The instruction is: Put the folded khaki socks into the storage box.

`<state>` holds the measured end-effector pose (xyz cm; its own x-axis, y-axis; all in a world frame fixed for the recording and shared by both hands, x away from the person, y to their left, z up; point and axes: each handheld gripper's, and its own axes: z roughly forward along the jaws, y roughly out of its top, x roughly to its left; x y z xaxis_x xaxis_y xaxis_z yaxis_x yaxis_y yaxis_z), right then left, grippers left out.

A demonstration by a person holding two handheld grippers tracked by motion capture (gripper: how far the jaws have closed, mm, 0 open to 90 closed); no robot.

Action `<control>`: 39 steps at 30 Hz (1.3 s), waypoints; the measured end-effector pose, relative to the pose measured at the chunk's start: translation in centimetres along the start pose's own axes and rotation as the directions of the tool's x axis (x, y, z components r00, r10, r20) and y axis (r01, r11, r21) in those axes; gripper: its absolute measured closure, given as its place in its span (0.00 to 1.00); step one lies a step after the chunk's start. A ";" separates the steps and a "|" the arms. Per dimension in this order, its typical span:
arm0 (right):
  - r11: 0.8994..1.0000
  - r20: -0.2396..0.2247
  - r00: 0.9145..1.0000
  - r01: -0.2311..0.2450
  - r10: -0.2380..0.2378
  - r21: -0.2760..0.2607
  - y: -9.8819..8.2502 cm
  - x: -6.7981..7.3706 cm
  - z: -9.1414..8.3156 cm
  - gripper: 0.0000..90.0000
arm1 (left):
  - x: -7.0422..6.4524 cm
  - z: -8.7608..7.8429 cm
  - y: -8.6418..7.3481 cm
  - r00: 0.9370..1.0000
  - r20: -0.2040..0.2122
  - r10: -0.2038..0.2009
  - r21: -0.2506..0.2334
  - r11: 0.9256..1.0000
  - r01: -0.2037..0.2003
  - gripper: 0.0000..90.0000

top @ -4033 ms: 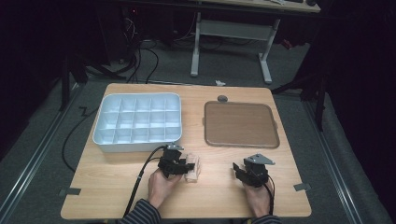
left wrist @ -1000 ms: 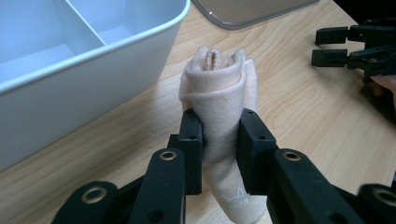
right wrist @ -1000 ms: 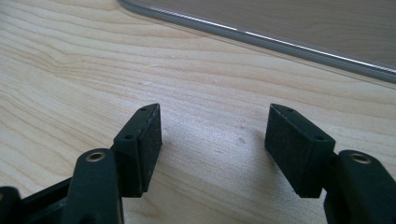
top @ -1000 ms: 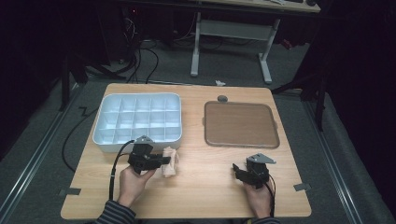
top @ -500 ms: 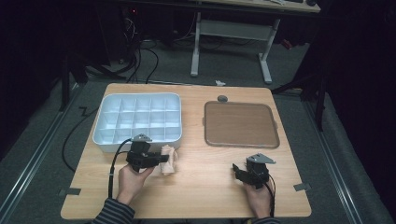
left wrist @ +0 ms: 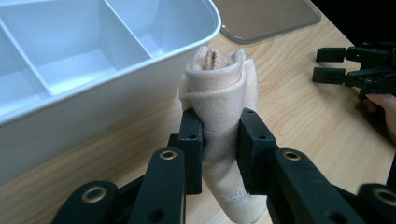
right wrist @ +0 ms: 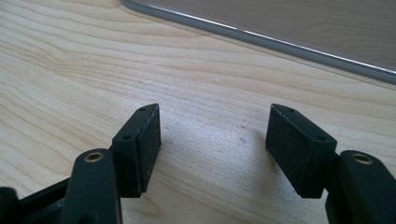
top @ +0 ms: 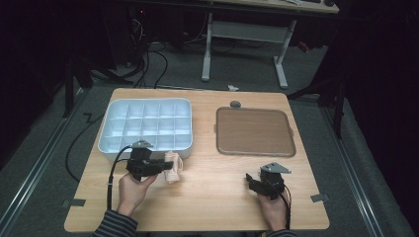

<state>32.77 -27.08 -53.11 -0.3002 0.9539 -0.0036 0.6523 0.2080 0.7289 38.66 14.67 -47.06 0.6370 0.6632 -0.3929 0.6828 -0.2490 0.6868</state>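
Observation:
A rolled beige sock [left wrist: 223, 116] stands between the jaws of my left gripper [left wrist: 219, 149], which is shut on it. In the high view the left gripper [top: 159, 168] holds the rolled sock [top: 173, 167] just in front of the white compartment tray [top: 114, 144], close to its near rim [left wrist: 140, 74]. My right gripper [top: 252, 182] rests low over the wooden table [top: 212, 202] at the front right. Its jaws stand open around bare wood [right wrist: 215, 140], nothing between them. The right gripper [left wrist: 359, 70] also shows far off in the left gripper view.
A flat brown lid [top: 254, 131] with a pale rim [right wrist: 261, 35] lies at the back right of the table. A small dark knob [top: 235, 104] sits behind it. Cables and a desk frame [top: 242, 44] stand on the floor beyond the table.
Four seconds ago the left gripper was nearer the table's middle; it has since carried the sock left, next to the tray. Over the last second nothing has visibly moved.

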 end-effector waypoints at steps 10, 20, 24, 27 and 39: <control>1.000 -0.001 1.000 -0.003 0.003 0.000 0.0 0.0 0.0 0.40 | 0.4 -1.2 0.4 1.000 -0.010 -0.005 -0.013 1.000 0.005 0.82; 1.000 0.001 1.000 0.004 -0.004 0.000 0.0 0.0 0.0 0.40 | 0.7 -1.7 0.4 1.000 -0.014 -0.016 -0.021 1.000 0.015 0.82; 1.000 0.000 1.000 0.001 -0.001 0.000 0.0 0.0 0.0 0.40 | 0.9 -2.0 0.5 1.000 -0.023 -0.021 -0.024 1.000 0.020 0.82; 1.000 0.000 1.000 0.001 -0.001 0.000 0.0 0.0 0.0 0.40 | 0.9 -2.5 0.7 0.999 -0.029 -0.016 -0.032 0.999 0.015 0.82; 1.000 -0.004 1.000 0.001 -0.001 -0.001 0.0 0.0 0.0 0.39 | 1.6 -3.6 1.1 0.997 -0.081 -0.013 0.000 1.000 0.013 0.82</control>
<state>32.77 -27.10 -53.12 -0.3033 0.9529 -0.0018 0.6515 0.2088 0.7293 39.15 17.98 -44.68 0.5975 0.7211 -0.3508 0.6906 -0.2404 0.6821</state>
